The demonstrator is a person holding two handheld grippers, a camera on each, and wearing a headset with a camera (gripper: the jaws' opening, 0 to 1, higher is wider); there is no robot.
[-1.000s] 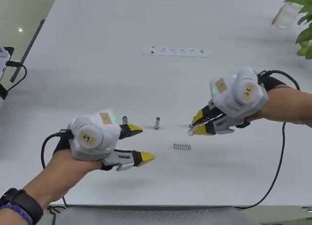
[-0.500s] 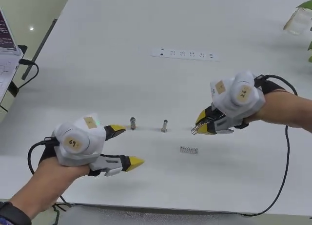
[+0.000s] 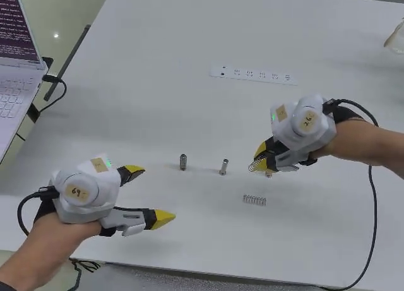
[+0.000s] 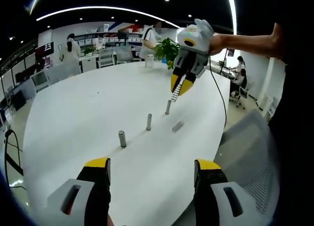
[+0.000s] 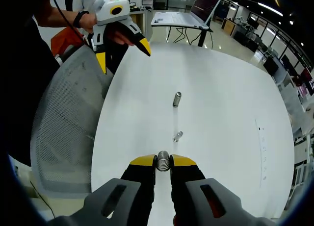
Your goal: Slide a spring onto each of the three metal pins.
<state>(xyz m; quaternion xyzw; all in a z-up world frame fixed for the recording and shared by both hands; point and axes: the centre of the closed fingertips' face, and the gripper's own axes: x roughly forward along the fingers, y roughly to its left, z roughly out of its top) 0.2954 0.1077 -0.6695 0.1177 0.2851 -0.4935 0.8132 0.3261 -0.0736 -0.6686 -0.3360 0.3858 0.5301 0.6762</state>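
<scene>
The right gripper (image 3: pixel 262 163) is clenched on a spring (image 3: pixel 254 166), whose free end is just by the top of the nearest pin (image 3: pixel 269 173). Threading looks about to start, and it calls for lining the coil up over that tip. The left gripper (image 3: pixel 153 194) hovers with jaws apart, a spare spring (image 3: pixel 254 200) lies near on the table (image 3: pixel 158 83), and nothing blocks the way

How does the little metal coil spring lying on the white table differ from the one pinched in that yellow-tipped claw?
The loose silver coil spring lies flat on the white table; the held spring slants in the air. The loose spring is untouched; the held spring is clamped in the right gripper. Both are small metal coils.
</scene>
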